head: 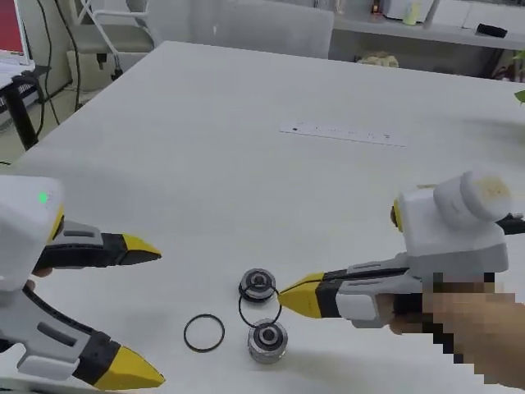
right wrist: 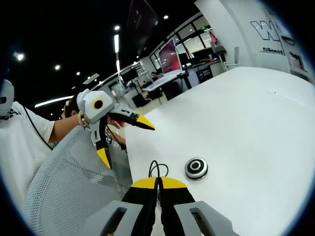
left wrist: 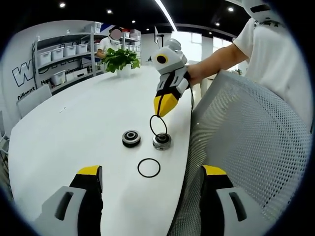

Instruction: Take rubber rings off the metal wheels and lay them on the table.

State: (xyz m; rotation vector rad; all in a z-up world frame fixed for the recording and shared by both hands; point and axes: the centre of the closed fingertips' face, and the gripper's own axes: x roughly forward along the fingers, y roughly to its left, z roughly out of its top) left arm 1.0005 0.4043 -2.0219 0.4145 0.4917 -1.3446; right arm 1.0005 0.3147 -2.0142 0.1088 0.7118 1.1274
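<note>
Two metal wheels stand on the white table (head: 246,123): one further back (head: 257,284) and one nearer (head: 267,341). My right gripper (head: 283,294) is shut on a black rubber ring (head: 241,309), which hangs from its tips between the wheels. In the right gripper view the ring (right wrist: 151,169) pokes out of the closed jaws, beside a wheel (right wrist: 196,167). A second ring (head: 185,333) lies flat on the table to the left. My left gripper (head: 157,316) stands open and empty, left of the loose ring (left wrist: 138,168).
A thin white strip (head: 343,133) lies further back on the table. A grey mesh chair (left wrist: 246,137) stands at the near edge by the person. A potted plant (left wrist: 120,59) sits on the table's far end. Office chairs (head: 246,25) stand behind the table.
</note>
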